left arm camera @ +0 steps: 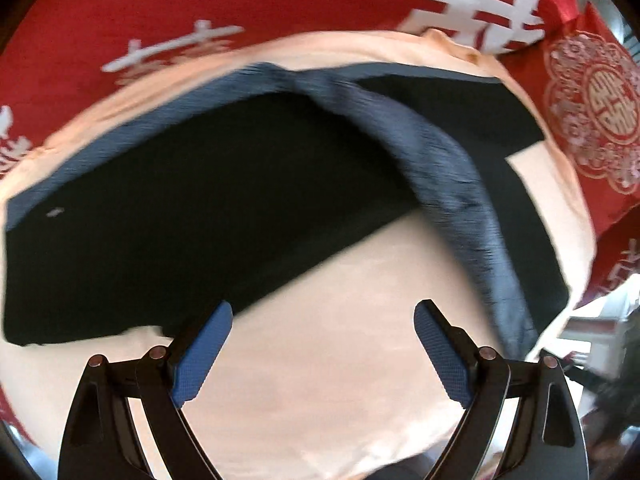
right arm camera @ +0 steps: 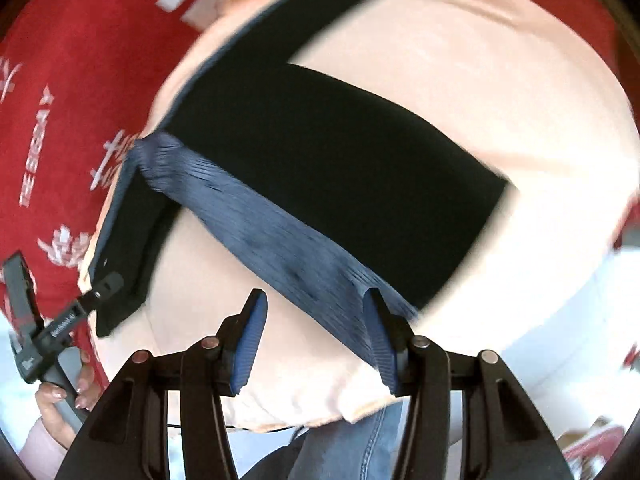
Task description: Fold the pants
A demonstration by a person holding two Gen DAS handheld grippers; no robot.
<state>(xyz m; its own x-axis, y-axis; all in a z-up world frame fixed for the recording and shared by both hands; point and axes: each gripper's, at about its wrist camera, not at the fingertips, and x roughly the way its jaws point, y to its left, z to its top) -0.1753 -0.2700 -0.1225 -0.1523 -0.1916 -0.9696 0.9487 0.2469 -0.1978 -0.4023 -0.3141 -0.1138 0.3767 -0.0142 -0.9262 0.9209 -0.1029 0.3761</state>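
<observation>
Black pants (left arm camera: 180, 208) with a blue-grey ribbed waistband (left arm camera: 452, 184) lie spread on a peach cloth (left arm camera: 320, 380). My left gripper (left arm camera: 324, 312) hovers open and wide over bare peach cloth, its left pad (left arm camera: 204, 352) beside the edge of a black leg. In the right wrist view the pants (right arm camera: 340, 168) run across the cloth, and the near end of the waistband (right arm camera: 280, 232) shows between the tips of my right gripper (right arm camera: 316, 300). That gripper is open, its pads off the fabric. The picture is blurred.
A red bedspread (left arm camera: 200, 0) with white characters lies under the peach cloth (right arm camera: 480, 80). A red patterned pillow (left arm camera: 600, 100) sits at the right. A hand (right arm camera: 60, 396) holds the left gripper (right arm camera: 64, 280) at the bed's edge. Blue jeans (right arm camera: 372, 432) show below.
</observation>
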